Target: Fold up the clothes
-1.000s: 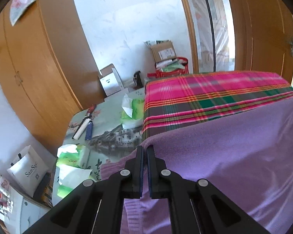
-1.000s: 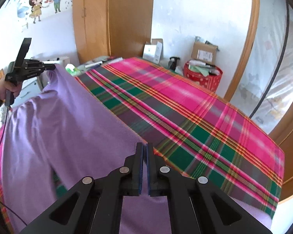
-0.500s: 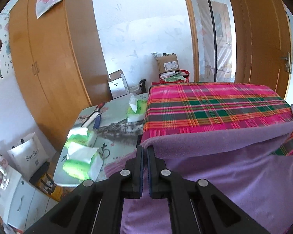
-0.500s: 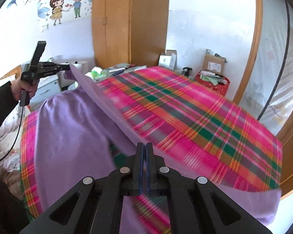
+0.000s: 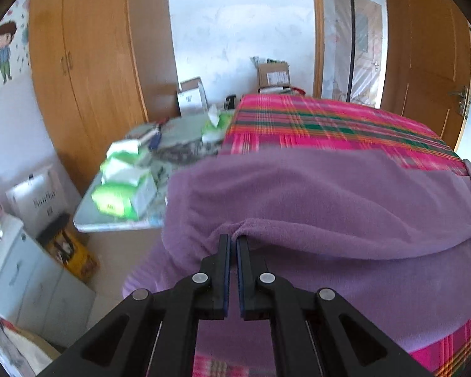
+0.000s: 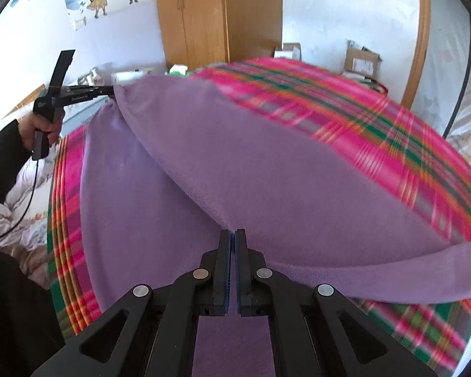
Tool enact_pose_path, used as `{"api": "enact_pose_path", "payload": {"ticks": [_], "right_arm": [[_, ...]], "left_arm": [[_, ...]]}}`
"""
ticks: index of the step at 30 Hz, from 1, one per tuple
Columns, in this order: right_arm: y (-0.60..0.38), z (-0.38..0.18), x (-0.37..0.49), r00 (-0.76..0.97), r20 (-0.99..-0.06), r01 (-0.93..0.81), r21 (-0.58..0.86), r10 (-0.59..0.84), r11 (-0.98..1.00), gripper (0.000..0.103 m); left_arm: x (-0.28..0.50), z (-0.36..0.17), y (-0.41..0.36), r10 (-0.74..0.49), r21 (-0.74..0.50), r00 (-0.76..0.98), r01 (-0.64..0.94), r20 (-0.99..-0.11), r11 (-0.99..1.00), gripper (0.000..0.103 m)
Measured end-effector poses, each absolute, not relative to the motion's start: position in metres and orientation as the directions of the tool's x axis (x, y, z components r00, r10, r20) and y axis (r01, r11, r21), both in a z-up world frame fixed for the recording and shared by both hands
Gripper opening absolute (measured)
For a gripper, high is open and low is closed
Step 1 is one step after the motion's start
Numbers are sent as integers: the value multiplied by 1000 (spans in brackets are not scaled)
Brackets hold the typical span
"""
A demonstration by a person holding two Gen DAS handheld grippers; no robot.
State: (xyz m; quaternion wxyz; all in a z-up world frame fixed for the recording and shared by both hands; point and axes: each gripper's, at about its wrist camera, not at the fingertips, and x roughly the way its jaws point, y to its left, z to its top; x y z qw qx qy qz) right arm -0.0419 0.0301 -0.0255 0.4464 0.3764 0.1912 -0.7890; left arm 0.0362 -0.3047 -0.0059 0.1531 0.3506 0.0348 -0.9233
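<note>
A purple fleece garment point(image 5: 345, 194) lies over a bed with a pink and green plaid cover point(image 5: 329, 122). My left gripper point(image 5: 233, 240) is shut on one edge of the garment and holds it up. My right gripper point(image 6: 234, 235) is shut on the opposite edge of the garment point(image 6: 251, 163). The lifted part arches above the lower layer, folded back over it. In the right wrist view the left gripper point(image 6: 111, 91) shows at the far left, pinching the cloth.
A small side table point(image 5: 160, 169) with green and white tissue packs point(image 5: 125, 188) stands left of the bed. Wooden wardrobes point(image 5: 94, 62) and cardboard boxes point(image 5: 271, 75) line the wall. A white cabinet point(image 5: 31, 282) is at lower left. A door point(image 5: 430, 62) is at right.
Both grippers have pulled the held edge of the purple garment back over the lower layer, toward the near side of the bed. More plaid cover now shows beyond it.
</note>
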Motion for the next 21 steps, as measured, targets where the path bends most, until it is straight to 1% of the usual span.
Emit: {"api": "enact_pose_path", "payload": {"ticks": [2, 4, 6, 9, 11, 13, 17, 19, 21], "right_arm": [[31, -29, -40, -319, -770, 847, 30, -553, -530, 3], [32, -31, -37, -319, -771, 849, 26, -551, -527, 7], [34, -31, -34, -332, -767, 850, 10, -550, -527, 19], [35, -31, -31, -357, -760, 848, -19, -543, -530, 30], [33, -32, -31, -364, -761, 847, -31, -537, -530, 31], [30, -33, -30, -381, -760, 847, -58, -526, -529, 31], [24, -32, -27, -396, -757, 850, -88, -520, -519, 31], [21, -33, -26, -401, -761, 852, -106, -509, -513, 31], [18, -33, -25, -415, -763, 851, -133, -496, -507, 31]], "left_arm": [[44, -11, -303, -256, 30, -699, 319, -668, -947, 6], [51, -15, -302, -254, 16, -691, 331, -677, -943, 6], [58, -20, -300, -252, 3, -682, 344, -687, -939, 6], [67, -20, -293, -264, -12, -673, 376, -691, -927, 7], [68, -17, -285, -278, -17, -669, 399, -689, -917, 10], [68, -15, -276, -293, -21, -664, 422, -688, -907, 15], [61, -10, -258, -306, -15, -658, 434, -688, -901, 17], [56, -8, -249, -320, 1, -652, 440, -687, -898, 21], [52, -7, -243, -330, 15, -649, 441, -685, -897, 22]]}}
